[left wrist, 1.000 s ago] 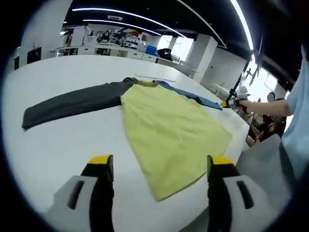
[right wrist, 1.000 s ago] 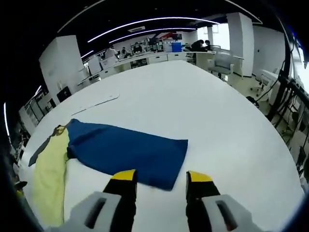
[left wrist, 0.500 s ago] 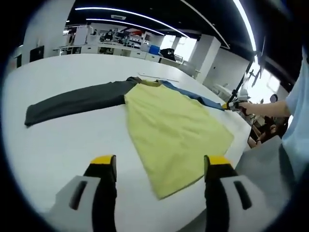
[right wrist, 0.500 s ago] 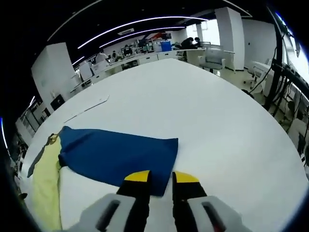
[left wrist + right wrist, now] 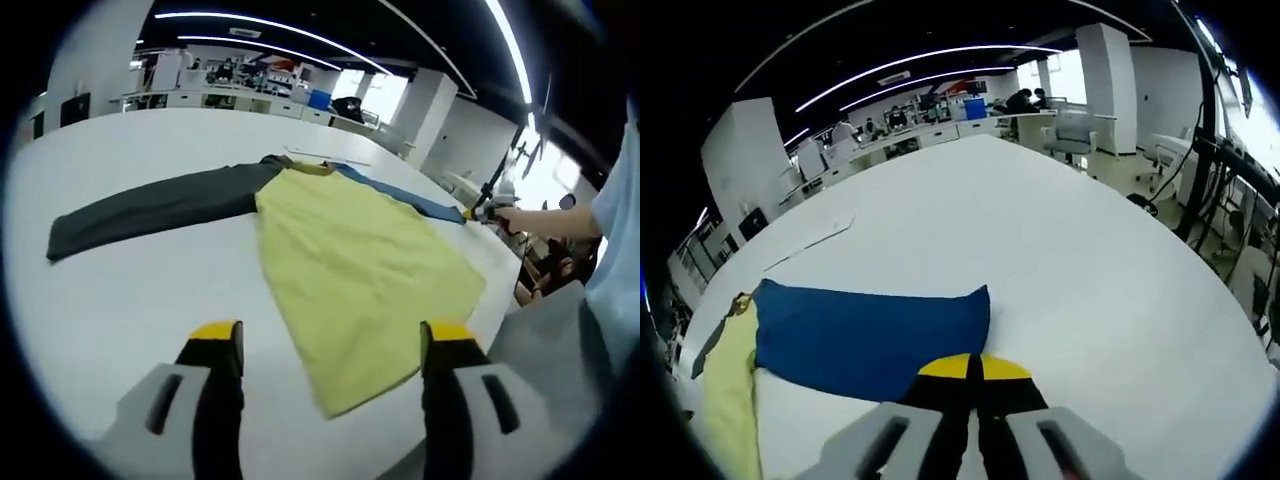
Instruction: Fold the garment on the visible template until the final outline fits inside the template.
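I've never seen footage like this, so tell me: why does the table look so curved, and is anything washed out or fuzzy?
Left gripper view: the fisheye lens bows the white table; the window at right glares white, and the garment stays sharp. Right gripper view: the same bulging, ceiling light strips bend into arcs, bright windows wash out the upper right, and the blue sleeve is crisp.

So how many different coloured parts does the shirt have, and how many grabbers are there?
Yellow body: 1
Dark grey sleeve: 1
Blue sleeve: 1
Grippers: 2, the left gripper and the right gripper
Total: 3 coloured parts on 1 shirt, plus 2 grippers, all over a white table.
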A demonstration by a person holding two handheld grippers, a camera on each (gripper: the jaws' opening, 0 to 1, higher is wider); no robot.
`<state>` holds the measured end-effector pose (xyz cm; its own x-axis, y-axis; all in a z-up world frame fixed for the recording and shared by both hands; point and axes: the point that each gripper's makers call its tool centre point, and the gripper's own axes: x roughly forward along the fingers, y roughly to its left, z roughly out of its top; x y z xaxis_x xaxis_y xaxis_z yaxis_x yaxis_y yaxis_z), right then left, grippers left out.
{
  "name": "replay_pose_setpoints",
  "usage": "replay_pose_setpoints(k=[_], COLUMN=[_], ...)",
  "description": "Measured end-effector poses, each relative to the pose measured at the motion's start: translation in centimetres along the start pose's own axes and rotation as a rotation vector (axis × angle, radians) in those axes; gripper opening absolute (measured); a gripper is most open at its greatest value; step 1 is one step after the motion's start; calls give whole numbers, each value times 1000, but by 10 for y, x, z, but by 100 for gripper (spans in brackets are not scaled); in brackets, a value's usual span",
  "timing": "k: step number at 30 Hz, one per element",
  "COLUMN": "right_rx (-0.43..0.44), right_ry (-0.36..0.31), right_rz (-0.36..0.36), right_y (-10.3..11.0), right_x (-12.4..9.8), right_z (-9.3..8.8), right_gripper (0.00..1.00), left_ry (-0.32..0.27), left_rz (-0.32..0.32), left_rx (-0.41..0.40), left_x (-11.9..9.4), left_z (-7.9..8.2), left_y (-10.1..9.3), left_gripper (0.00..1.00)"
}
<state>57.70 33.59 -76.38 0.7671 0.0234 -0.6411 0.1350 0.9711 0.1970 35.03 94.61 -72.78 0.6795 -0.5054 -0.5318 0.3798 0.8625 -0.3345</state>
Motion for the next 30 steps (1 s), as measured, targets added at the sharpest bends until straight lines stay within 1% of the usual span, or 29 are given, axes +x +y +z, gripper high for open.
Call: replay_pose_setpoints(k=[8,12,14,17,18,19,22,24,25,27,28,30], right_rx=[1,-12,-19,-49,-69,-82,-106,-118,-127,-162,-166,-190], right_ry=[-14,-20,-38,-44,-52,-57,-77,-83,-88,-88,-86,-85], right_rz=[-11,-5,4,24,46,52,112,139,161,186,192,230], right_y=[2,6,12,23,31,36,63,77,87,104,107,129], right_x=[3,0,-4,-10,-13,-14,-20,-21,-22,-23,-23,-24], right_z=[10,13,18,25,29,32,42,46,49,49,49,46], right_gripper=[0,0,0,0,0,0,0,0,0,0,0,0], left_ry=[-2,-7,-11,-14,-17,-20,-27,-30,-27,-23,-21,-17], left_rz=[2,3,1,0,-2,-3,-8,-8,-7,-4,-3,2], left_rx=[-5,-7,-11,-7,-7,-5,-5,3,19,42,48,71], left_x=[2,3,3,3,2,2,2,2,1,1,1,0], left_z=[2,3,3,3,3,4,6,7,8,8,8,8], left_y=[2,1,1,-1,-2,-2,-2,-3,-4,-4,-5,-5], left_gripper=[69,69,69,69,69,69,69,69,69,70,70,71])
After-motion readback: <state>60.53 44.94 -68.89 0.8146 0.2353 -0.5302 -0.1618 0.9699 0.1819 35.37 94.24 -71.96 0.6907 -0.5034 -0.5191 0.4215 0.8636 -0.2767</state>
